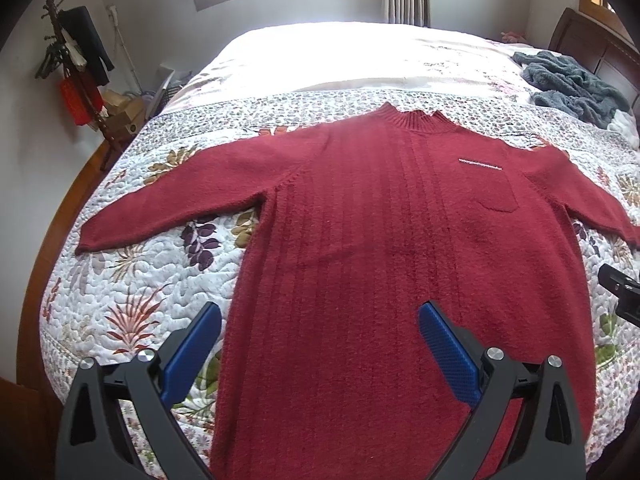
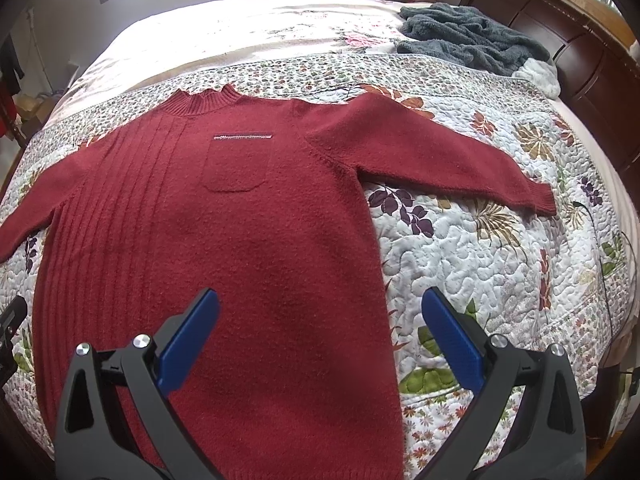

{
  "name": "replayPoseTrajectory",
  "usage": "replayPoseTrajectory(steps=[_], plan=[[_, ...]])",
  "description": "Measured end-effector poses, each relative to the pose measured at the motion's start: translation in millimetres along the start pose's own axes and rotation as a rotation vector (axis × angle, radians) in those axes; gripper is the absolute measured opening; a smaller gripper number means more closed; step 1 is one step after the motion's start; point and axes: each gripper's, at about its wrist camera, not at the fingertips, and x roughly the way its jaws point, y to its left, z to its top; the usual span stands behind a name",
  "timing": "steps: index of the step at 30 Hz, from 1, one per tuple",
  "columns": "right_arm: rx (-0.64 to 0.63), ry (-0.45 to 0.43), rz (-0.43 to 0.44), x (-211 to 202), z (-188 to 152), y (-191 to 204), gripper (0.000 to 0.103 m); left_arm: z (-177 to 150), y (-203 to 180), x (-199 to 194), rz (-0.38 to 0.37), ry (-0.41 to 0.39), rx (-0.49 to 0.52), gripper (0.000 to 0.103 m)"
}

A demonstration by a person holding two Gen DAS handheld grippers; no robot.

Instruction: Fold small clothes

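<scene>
A dark red knitted sweater (image 1: 380, 240) lies flat and face up on the quilted bed, collar away from me, both sleeves spread out to the sides. A chest pocket (image 2: 236, 164) with a pale trim line shows on it. My left gripper (image 1: 320, 316) hovers open above the sweater's lower left part, blue pads wide apart, nothing between them. My right gripper (image 2: 320, 300) is open too, above the sweater's (image 2: 220, 260) lower right edge. The right gripper's black body (image 1: 622, 292) shows at the left view's right edge. The hem is hidden below both views.
The floral quilt (image 2: 480, 260) covers the bed. A grey fluffy garment (image 2: 468, 36) and something white lie near the dark wooden headboard (image 2: 592, 60) at the far right. A coat stand (image 1: 76, 64) with hanging items and boxes stands left of the bed.
</scene>
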Motion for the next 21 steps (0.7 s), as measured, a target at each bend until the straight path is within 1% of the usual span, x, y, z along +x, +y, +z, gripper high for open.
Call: replayPoseTrajectory(steps=[2, 3, 6, 8, 9, 10, 12, 13, 14, 15, 17, 21], plan=[[0.046, 0.019, 0.029, 10, 10, -23, 0.1, 9, -5, 7, -0.009, 0.005, 0.008, 0.099], [0.063, 0.022, 0.025, 14, 14, -33, 0.1, 17, -9, 11, -0.011, 0.002, 0.012, 0.099], [0.157, 0.047, -0.015, 35, 33, -93, 0.1, 37, -21, 20, -0.02, -0.012, 0.017, 0.099], [0.26, 0.093, -0.014, 55, 48, -150, 0.1, 52, -31, 26, -0.032, -0.031, 0.019, 0.099], [0.327, 0.11, -0.026, 66, 56, -185, 0.1, 59, -35, 29, -0.03, -0.039, 0.02, 0.099], [0.361, 0.118, -0.043, 72, 59, -207, 0.1, 68, -41, 32, -0.037, -0.049, 0.023, 0.099], [0.429, 0.134, -0.1, 90, 70, -263, 0.1, 80, -52, 37, -0.047, -0.057, 0.023, 0.099], [0.444, 0.147, -0.123, 99, 75, -284, 0.1, 87, -58, 41, -0.053, -0.059, 0.019, 0.099], [0.457, 0.164, -0.139, 108, 78, -302, 0.1, 87, -58, 41, -0.053, -0.059, 0.019, 0.099], [0.481, 0.18, -0.151, 119, 80, -323, 0.1, 97, -69, 46, -0.066, -0.06, 0.016, 0.099], [0.526, 0.213, -0.147, 136, 82, -353, 0.099, 103, -79, 53, -0.07, -0.055, 0.02, 0.099], [0.58, 0.24, -0.144, 161, 80, -390, 0.099, 106, -95, 63, -0.082, -0.04, 0.028, 0.099]])
